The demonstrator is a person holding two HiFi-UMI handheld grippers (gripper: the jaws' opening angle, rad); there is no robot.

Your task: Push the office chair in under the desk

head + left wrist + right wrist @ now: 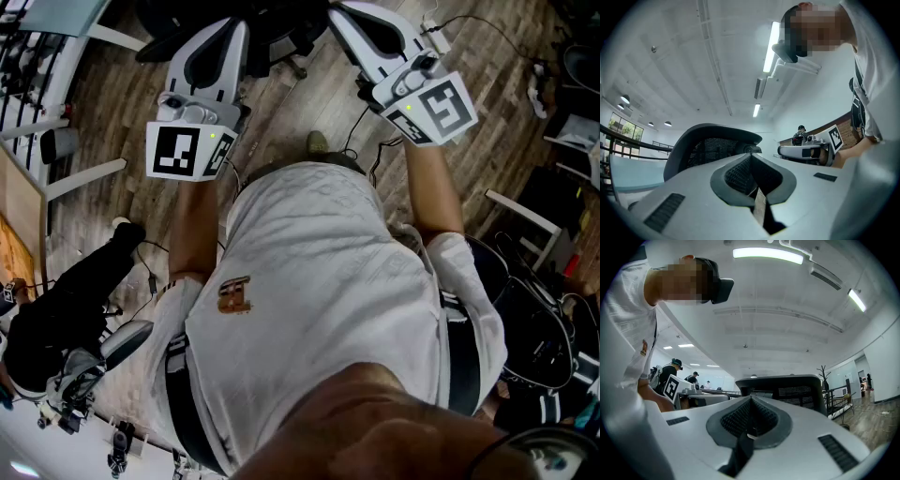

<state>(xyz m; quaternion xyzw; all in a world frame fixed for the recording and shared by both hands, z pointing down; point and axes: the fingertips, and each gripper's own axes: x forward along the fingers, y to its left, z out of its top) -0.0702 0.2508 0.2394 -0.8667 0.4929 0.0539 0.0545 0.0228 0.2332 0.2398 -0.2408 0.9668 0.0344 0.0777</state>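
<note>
Our left tool point(750, 157) and right tool point(751, 399) both pressed together, empty. Beyond tips, chair point(712, 140) top edge near. Bare floor point(281, 112) between tools.

Head view looks steeply down; both gripper views face the chair point(717, 134) nearby.

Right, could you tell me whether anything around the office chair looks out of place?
Nothing looks damaged or spilled. Only the loose cables stand out: they trail across the wooden floor beside the office chair, where its castors might catch them.
</note>
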